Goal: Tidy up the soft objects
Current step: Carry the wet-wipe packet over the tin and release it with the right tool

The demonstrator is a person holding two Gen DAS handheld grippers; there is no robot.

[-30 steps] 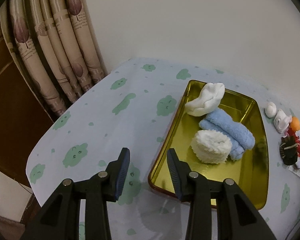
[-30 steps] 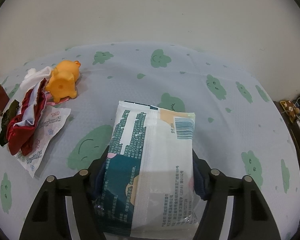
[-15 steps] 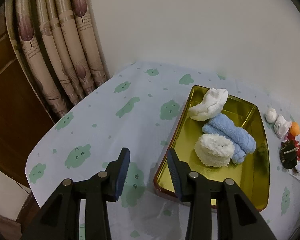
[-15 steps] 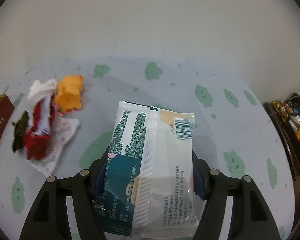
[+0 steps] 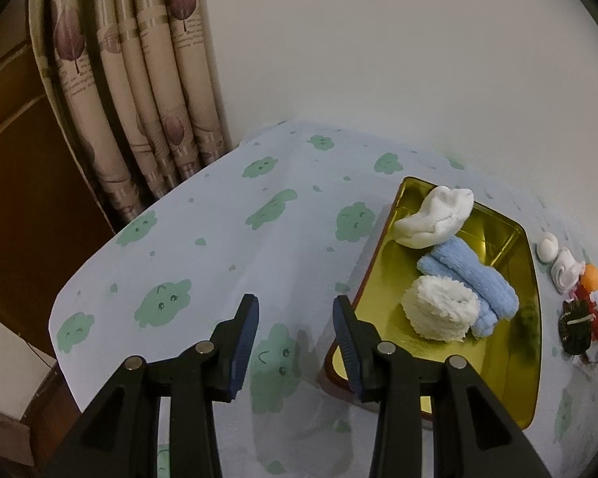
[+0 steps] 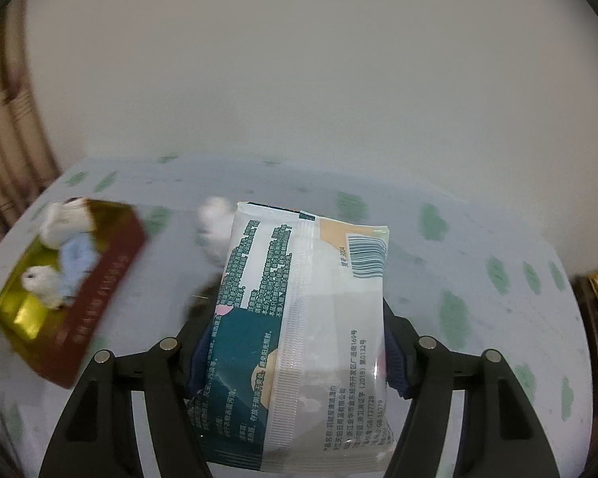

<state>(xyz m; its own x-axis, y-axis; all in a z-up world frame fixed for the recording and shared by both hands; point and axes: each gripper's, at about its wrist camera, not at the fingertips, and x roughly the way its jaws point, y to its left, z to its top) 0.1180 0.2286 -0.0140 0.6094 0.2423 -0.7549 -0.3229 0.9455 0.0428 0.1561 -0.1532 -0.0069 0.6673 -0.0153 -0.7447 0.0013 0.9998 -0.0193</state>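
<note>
My right hand-held gripper [image 6: 295, 342] is pinching a pack of wet wipes [image 6: 299, 318] across its width, both blue pads pressed into its sides. The pack fills the lower centre of the right wrist view, printed back facing up, barcode toward the upper right, its far end sticking out past my fingertips and off the counter [image 6: 478, 239]. To the left of the pack, in the middle left of that frame, sits the gold tray [image 6: 24, 314] with its dark red outer wall, blurred. Just past the pack's upper left corner there's a fuzzy white blob [image 6: 215, 215], too smeared for me to name.

My left hand-held gripper [image 5: 295, 322] is spread with nothing between its jaws, low in the centre of the left wrist view, over the cloud-print cloth. Its right fingertip sits just beside the tray's [image 5: 510, 358] near left corner, and I can't tell whether it touches. Inside the tray, toward the right of the frame: a white rolled cloth [image 5: 434, 219] at the far end, a blue rolled towel [image 5: 470, 279] in the middle, and a fluffy white roll [image 5: 438, 310] nearest me, touching the blue one. Beyond the tray's right rim, at the frame's right edge, lies a small clutter: white bits [image 5: 558, 259], something orange [image 5: 592, 277], a dark bundle [image 5: 576, 328] with red beside it. A patterned curtain [image 5: 139, 99] hangs in the upper left.
</note>
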